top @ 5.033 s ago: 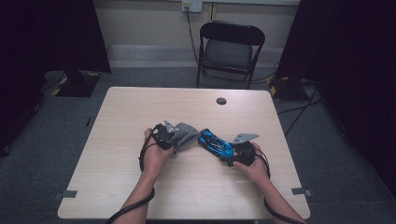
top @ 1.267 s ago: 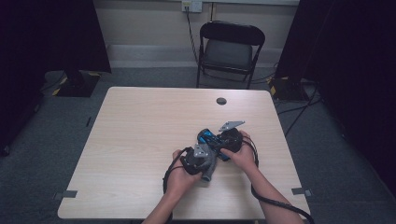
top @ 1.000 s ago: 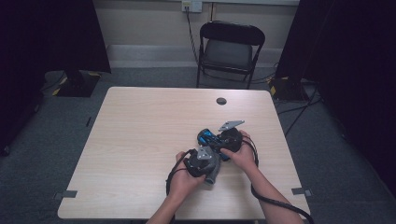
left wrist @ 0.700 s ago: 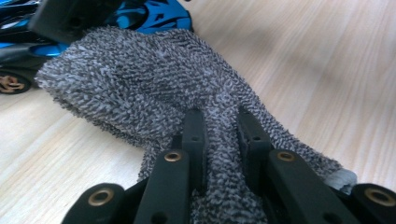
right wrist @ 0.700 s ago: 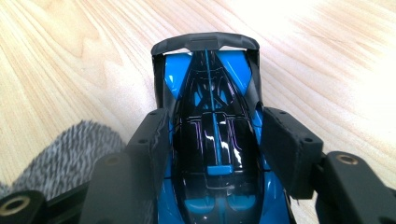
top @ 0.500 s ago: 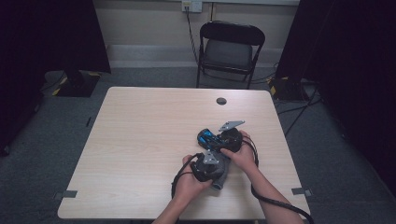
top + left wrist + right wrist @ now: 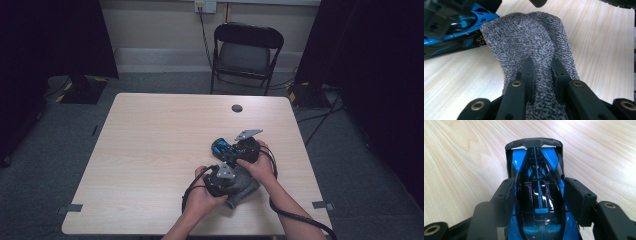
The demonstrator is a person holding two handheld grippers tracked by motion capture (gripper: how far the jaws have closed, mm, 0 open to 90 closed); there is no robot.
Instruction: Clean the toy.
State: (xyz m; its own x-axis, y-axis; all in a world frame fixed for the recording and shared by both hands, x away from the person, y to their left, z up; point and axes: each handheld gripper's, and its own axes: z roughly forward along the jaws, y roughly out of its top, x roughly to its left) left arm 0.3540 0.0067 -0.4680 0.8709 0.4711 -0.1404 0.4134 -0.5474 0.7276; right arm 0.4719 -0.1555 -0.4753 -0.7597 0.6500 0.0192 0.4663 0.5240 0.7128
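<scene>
- Left gripper (image 7: 541, 72) is pinched onto a soft, floppy grey terry cloth (image 7: 529, 40), gathered at its 6 o'clock edge.
- Right gripper (image 7: 537, 195) clamps the flanks of a rigid, glossy, probably slippery blue-and-black toy racing car (image 7: 536, 187).

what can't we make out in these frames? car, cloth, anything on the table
- Toy car: its near end runs off the bottom edge of the right gripper view, and the fingers cover its sides.
- Grey cloth: its near end is hidden behind the left gripper's fingers in the left gripper view; in the high view the hand covers part of it.
- Small dark round thing on the table: too small in the high view to identify.
</scene>
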